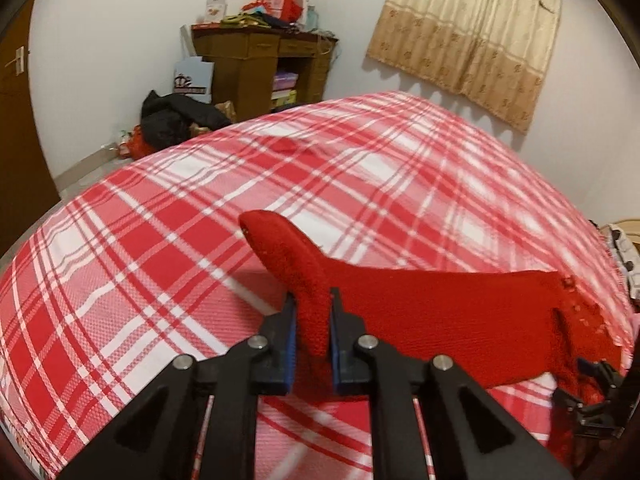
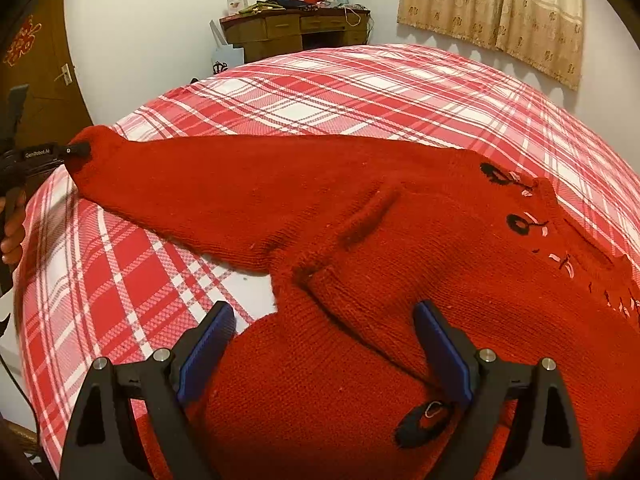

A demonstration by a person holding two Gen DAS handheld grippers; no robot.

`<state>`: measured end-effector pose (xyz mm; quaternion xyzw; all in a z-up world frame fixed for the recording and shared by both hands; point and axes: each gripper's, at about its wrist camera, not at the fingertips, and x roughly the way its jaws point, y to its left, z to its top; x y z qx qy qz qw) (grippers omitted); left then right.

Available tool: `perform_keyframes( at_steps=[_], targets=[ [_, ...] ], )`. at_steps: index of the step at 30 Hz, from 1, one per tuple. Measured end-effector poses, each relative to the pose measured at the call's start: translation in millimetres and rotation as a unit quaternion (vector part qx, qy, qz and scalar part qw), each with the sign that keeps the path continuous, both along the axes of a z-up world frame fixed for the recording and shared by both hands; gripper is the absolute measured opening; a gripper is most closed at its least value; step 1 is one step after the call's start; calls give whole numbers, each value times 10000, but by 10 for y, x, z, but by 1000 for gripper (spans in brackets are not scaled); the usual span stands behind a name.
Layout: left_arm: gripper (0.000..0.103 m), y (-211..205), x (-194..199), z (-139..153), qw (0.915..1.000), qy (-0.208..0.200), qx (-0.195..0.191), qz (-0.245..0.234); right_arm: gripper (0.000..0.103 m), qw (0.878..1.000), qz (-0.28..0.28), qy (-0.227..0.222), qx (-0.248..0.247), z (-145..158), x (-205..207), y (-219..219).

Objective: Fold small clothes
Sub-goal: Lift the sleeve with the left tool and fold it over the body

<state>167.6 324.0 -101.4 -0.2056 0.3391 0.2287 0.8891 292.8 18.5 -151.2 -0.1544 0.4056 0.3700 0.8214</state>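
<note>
A small red knitted sweater (image 2: 420, 240) with black and pink embroidery lies on the red and white plaid bed (image 2: 340, 88). My left gripper (image 1: 313, 316) is shut on the sweater's sleeve cuff (image 1: 280, 248) and holds it lifted above the bed; it also shows at the left edge of the right wrist view (image 2: 76, 150), with the sleeve stretched out to the left. My right gripper (image 2: 324, 344) is open, its fingers straddling the sweater's body near the lower hem; it also shows at the far right of the left wrist view (image 1: 596, 396).
A brown wooden desk (image 1: 260, 52) piled with items stands against the far wall, with a dark bag (image 1: 172, 120) on the floor beside it. A beige curtain (image 1: 472, 32) hangs at the right. A brown door (image 2: 36, 72) is at the left.
</note>
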Motion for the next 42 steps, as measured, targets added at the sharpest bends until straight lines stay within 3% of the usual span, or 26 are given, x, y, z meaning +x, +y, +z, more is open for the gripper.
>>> perform_keyframes(
  at_steps=[5, 12, 22, 30, 42],
  targets=[
    [13, -165, 31, 264, 9992, -239, 113, -285, 92, 9974, -300, 317, 566, 219, 40, -307],
    [13, -448, 100, 636, 9961, -599, 143, -632, 92, 9957, -538, 364, 661, 573, -80, -809],
    [13, -896, 347, 1023, 9894, -938, 477, -998, 92, 9859, -1045, 418, 1234, 916, -477, -1770],
    [13, -1199, 522, 1142, 9851, -1049, 496, -1269, 92, 9817, -1375, 319, 1277, 934, -678, -2197],
    [13, -1572, 726, 1326, 9782, -1215, 463, -1621, 92, 9719, -1610, 653, 1585, 779, -927, -2553]
  ],
)
